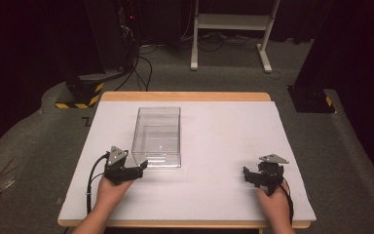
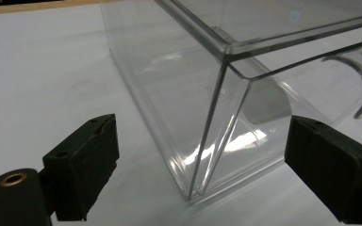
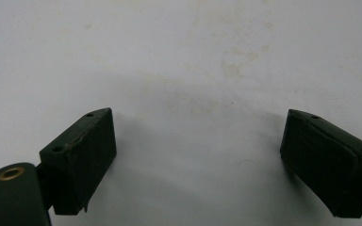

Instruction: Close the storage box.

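Note:
A clear plastic box (image 1: 157, 136) stands open-topped on the white table sheet (image 1: 214, 146), left of the middle. My left gripper (image 1: 135, 171) is open at the box's near left corner. In the left gripper view that corner of the box (image 2: 207, 141) stands between the two spread jaws, slightly ahead of them, and nothing is held. My right gripper (image 1: 249, 176) is open near the table's front right, far from the box. In the right gripper view the right gripper (image 3: 198, 160) has just bare white sheet between its spread jaws.
The wooden table edge (image 1: 185, 96) shows beyond the sheet at the back. On the floor behind are a white frame stand (image 1: 231, 29), cables (image 1: 143, 68) and a yellow-black striped base (image 1: 80, 95). A dark stand foot (image 1: 311, 100) sits at the back right.

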